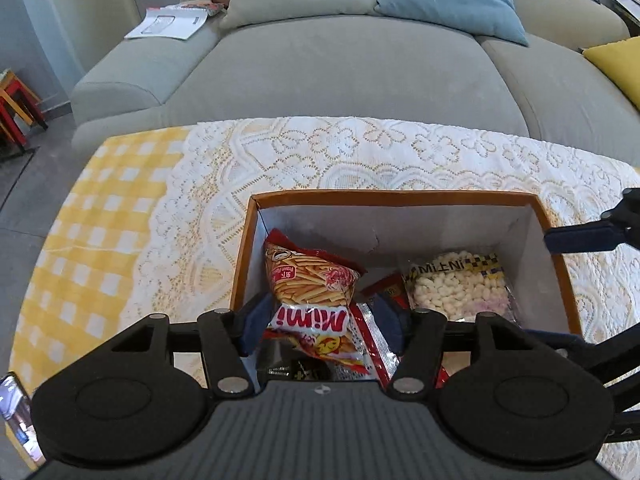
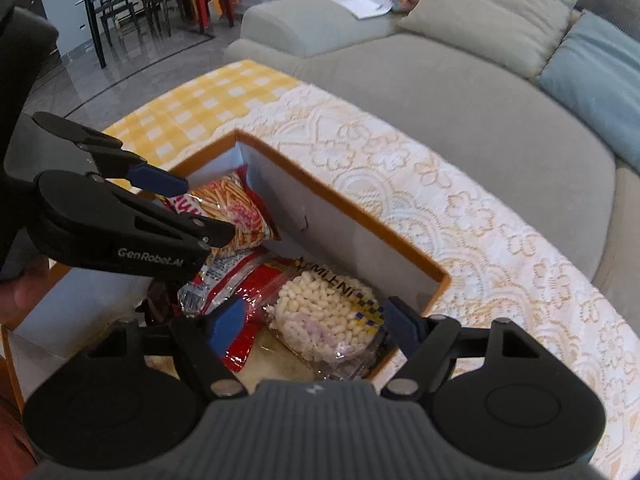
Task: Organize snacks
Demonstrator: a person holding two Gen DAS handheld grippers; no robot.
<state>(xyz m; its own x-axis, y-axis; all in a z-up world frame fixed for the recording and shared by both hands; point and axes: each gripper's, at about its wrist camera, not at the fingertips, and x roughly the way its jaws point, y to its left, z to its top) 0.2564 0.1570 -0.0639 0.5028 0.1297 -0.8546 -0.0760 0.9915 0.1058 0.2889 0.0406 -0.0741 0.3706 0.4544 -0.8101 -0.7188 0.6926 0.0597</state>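
A white lace cloth (image 1: 360,152) is lying over a yellow checked tablecloth (image 1: 92,208) on a table in front of a grey-green sofa (image 1: 320,68), which is carrying beige, blue and yellow cushions and an open booklet (image 1: 168,24). Dark dining chairs and red and yellow stools are standing further back in the room.

An orange-rimmed box (image 1: 392,196) is sitting on the lace, holding a Mimi prawn-stick bag (image 1: 308,284), red packets and a clear marshmallow bag (image 2: 324,316).

The left gripper (image 1: 320,326) is hanging over the box with its jaws spread wide on either side of the Mimi bag, the pads looking clear of it. The right gripper (image 2: 316,326) is hovering spread wide above the marshmallow bag, gripping nothing.
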